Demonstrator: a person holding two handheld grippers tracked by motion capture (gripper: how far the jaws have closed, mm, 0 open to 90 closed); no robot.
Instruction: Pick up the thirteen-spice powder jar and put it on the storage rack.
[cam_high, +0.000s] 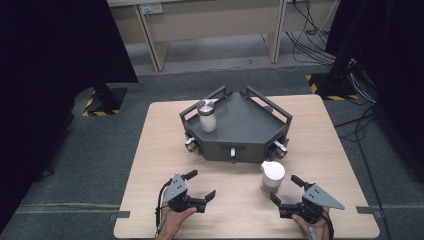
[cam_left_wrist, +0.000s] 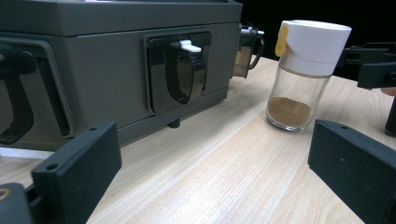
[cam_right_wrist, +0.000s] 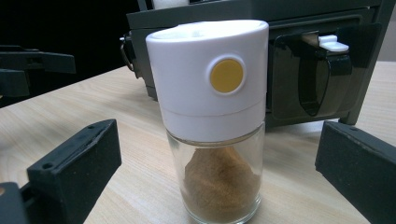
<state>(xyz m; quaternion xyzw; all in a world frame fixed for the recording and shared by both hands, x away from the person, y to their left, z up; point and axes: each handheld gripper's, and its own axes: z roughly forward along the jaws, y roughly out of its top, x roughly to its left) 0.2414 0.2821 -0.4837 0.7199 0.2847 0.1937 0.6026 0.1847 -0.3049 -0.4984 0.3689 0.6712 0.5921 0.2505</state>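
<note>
Spice jar (cam_right_wrist: 210, 126): I see it standing upright on the table (cam_high: 150, 165), just in front of the grey rack (cam_high: 240, 125).
My right gripper (cam_high: 278, 202): jaws spread wide, jar between them, not touching.
My left gripper (cam_high: 209, 199): jaws spread wide, holding nothing.

From my right gripper (cam_high: 276, 202), the spice jar (cam_high: 272, 177) stands close at 12 o'clock, bare table on both its flanks. The grey rack (cam_high: 235, 131) walls off 11 o'clock beyond. My left gripper (cam_high: 209, 198) has open wood toward 3 o'clock.
</note>
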